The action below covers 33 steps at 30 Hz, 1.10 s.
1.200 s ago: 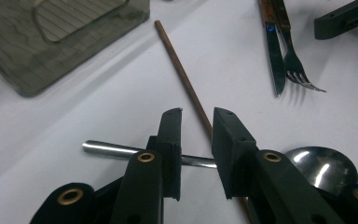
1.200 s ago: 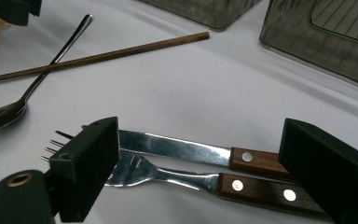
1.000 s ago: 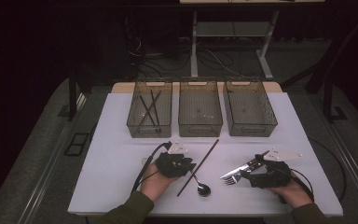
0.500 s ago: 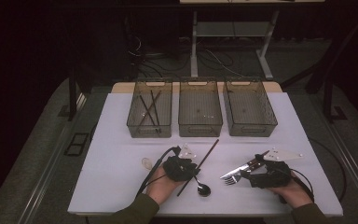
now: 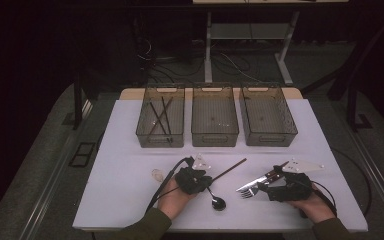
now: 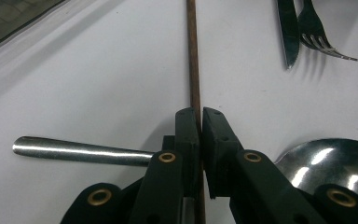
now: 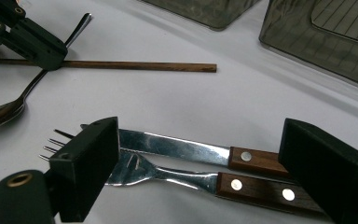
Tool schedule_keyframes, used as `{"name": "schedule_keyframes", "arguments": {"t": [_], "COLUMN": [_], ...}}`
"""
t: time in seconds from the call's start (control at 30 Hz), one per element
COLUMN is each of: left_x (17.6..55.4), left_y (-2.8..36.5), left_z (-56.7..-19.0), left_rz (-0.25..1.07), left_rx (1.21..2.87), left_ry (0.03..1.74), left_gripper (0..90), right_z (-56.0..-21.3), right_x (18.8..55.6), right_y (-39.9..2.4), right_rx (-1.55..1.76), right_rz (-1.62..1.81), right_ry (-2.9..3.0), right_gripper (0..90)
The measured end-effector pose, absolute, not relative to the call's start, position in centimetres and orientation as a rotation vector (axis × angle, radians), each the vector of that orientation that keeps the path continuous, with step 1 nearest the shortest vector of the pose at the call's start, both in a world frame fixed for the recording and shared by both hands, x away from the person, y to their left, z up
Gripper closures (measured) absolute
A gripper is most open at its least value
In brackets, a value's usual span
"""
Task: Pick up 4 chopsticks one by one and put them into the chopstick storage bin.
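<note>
Left gripper view shows the left gripper with its jaws just squeezed shut on the brown chopstick. The stick lies flat on the white table and runs straight ahead, in line with the jaws, across the spoon. The bin with chopsticks waits far ahead on the left side. The right gripper stands wide around the fork and knife, not pinching them.
</note>
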<state>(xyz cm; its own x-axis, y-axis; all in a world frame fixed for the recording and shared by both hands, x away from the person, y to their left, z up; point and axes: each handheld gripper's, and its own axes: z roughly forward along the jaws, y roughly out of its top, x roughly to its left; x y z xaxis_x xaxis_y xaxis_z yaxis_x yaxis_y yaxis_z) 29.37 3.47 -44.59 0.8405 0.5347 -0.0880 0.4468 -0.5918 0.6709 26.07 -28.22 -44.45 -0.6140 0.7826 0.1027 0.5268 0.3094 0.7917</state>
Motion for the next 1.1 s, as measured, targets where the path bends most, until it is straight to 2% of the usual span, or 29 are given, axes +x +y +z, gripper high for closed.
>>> {"name": "schedule_keyframes", "arguments": {"t": [0.7, 1.1], "left_x": [29.6, 30.3], "left_y": [4.4, 6.7], "left_z": [-43.0, -41.5], "left_rz": [0.079, 0.062], "left_rx": [2.216, 2.181], "left_ry": [0.692, 0.654], "left_gripper": [85.4, 85.4], "right_z": [-44.4, -44.4], "right_x": [26.1, 26.0], "right_y": [-28.3, -28.2], "right_rx": [1.177, 1.175], "right_rz": [1.205, 1.209], "right_ry": [2.278, 2.282], "right_gripper": [12.3, 12.2]}}
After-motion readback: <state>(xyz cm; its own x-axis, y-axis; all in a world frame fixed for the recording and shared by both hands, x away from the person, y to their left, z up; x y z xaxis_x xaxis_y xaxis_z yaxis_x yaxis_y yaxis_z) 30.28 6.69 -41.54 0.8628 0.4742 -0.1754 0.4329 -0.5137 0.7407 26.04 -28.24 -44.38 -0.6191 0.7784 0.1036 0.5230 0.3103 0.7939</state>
